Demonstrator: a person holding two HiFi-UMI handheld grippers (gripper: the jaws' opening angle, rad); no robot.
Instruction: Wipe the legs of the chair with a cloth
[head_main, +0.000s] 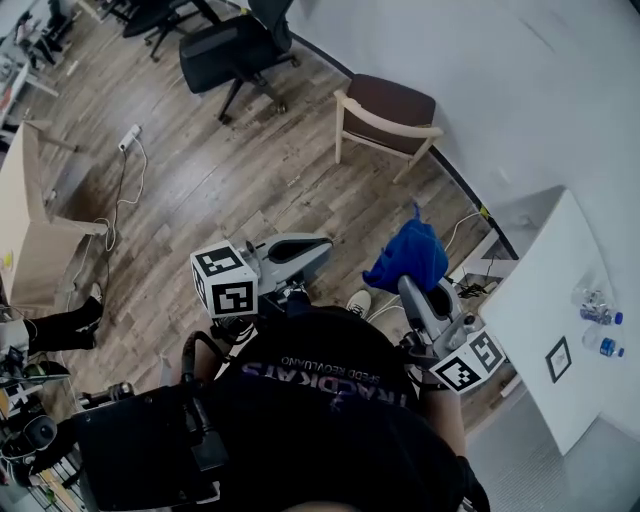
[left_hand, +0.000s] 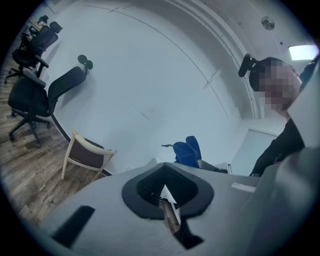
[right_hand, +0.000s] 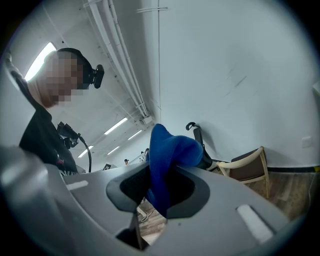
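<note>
A wooden chair (head_main: 385, 115) with a brown seat stands against the white wall, well ahead of both grippers. It also shows in the left gripper view as the chair (left_hand: 85, 152) and in the right gripper view as the chair (right_hand: 247, 167). My right gripper (head_main: 418, 288) is shut on a blue cloth (head_main: 410, 255), which bunches up above the jaws. In its own view the cloth (right_hand: 167, 160) fills the gap of the right gripper (right_hand: 157, 192). My left gripper (head_main: 305, 250) is held beside it, shut and holding nothing. From the left gripper (left_hand: 167, 200) I see the cloth (left_hand: 187, 151) off to the right.
Black office chairs (head_main: 235, 50) stand on the wood floor beyond. A wooden desk (head_main: 25, 220) is at the left, with a power strip and cable (head_main: 130, 137) near it. A white table (head_main: 540, 320) with bottles (head_main: 600, 315) is at the right.
</note>
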